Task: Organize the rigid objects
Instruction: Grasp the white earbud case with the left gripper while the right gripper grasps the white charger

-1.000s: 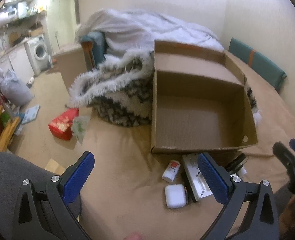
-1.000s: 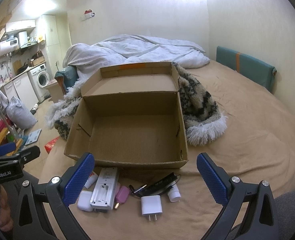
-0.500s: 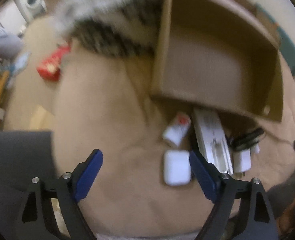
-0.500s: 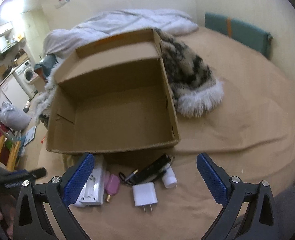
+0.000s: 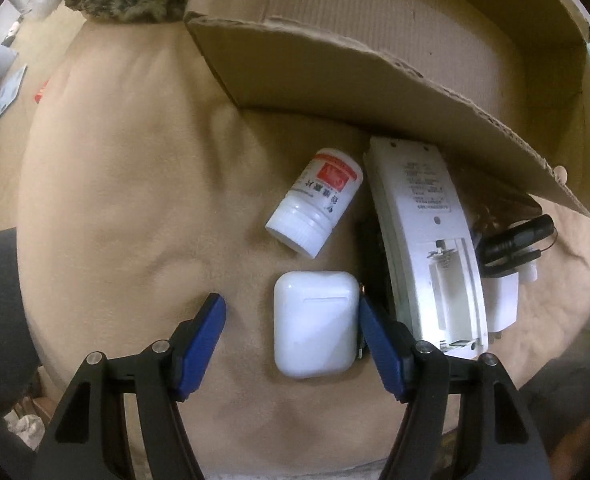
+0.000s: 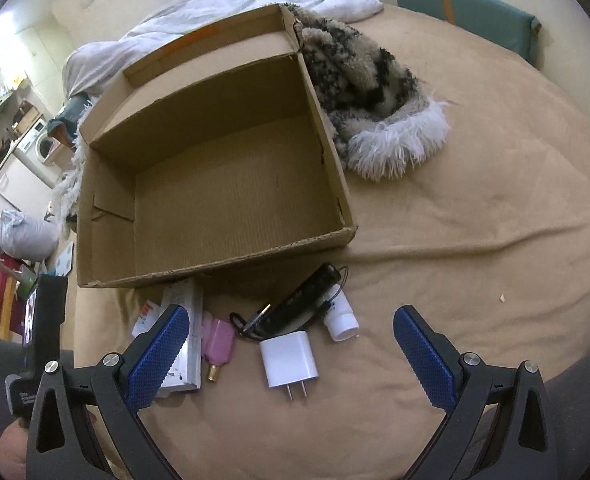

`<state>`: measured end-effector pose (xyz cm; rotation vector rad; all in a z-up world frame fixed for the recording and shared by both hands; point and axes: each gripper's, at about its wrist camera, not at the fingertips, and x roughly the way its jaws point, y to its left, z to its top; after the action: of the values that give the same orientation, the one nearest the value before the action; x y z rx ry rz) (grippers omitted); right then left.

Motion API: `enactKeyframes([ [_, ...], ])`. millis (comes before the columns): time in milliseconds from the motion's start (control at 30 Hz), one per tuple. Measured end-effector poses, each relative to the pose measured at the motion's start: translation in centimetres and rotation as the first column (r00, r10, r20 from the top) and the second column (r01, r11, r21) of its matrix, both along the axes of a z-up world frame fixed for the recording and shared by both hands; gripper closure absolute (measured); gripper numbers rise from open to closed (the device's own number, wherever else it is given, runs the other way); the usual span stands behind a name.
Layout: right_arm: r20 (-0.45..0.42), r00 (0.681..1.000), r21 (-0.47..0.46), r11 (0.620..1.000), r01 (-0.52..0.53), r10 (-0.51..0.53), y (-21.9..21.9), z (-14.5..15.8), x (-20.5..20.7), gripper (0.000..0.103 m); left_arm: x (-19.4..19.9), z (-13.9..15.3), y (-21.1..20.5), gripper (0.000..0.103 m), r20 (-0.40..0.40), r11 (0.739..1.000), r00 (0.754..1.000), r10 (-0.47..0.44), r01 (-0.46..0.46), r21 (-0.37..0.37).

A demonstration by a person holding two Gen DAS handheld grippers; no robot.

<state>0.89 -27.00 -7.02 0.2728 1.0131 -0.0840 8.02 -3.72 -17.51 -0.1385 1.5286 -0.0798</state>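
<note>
Left hand-held gripper (image 5: 291, 316) spread apart astride white earbud case (image 5: 315, 322) on the bed (image 5: 135, 200), beside pill bottle (image 5: 315, 202), near cardboard box (image 6: 215, 168); right hand-held gripper (image 6: 291, 348) likewise apart above white charger (image 6: 289, 358).

The left tool (image 5: 291, 322) has a matte black forked frame with triangular cut-outs and round silver screws at the joints, and each of its two fingers (image 5: 201, 340) carries a smooth blue pad. The right tool (image 6: 291, 354) is built alike, black with silver screw heads, though its blue pads (image 6: 157, 354) show a fine cross-hatched grip texture. At the left edge of the right wrist view, bare skin of the person's left hand (image 6: 9, 452) shows beside a black handle with small white lettering.
</note>
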Motion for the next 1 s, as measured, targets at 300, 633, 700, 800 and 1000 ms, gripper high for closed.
enactKeyframes([
  [300,-0.009,1.000,-0.007,1.000,-0.005,0.005,0.0,-0.2,0.0,0.000,0.4,0.5,1.4,0.064,-0.005,0.999,0.999,0.033,-0.033,-0.023],
  [633,-0.338,0.932,0.232,0.971,-0.053,0.131,-0.9,-7.0,3.4,0.023,0.6,-1.3,0.0,0.063,-0.008,1.000,1.000,0.006,-0.006,0.028],
  [700,-0.372,0.913,0.199,0.975,-0.097,0.166,0.2,-7.9,4.0,0.030,0.5,-1.7,-1.2,0.057,-0.005,0.999,1.000,-0.018,0.018,0.049],
  [800,-0.403,0.892,0.120,0.978,-0.171,0.206,1.8,-8.9,4.8,0.045,0.5,-2.3,-3.1,0.045,-0.007,0.995,0.997,-0.073,0.073,0.070],
  [1000,-0.447,0.869,0.028,0.974,-0.224,0.213,3.5,-11.5,5.5,0.048,1.1,-2.8,-3.7,0.063,0.001,0.993,0.998,-0.070,0.069,0.092],
])
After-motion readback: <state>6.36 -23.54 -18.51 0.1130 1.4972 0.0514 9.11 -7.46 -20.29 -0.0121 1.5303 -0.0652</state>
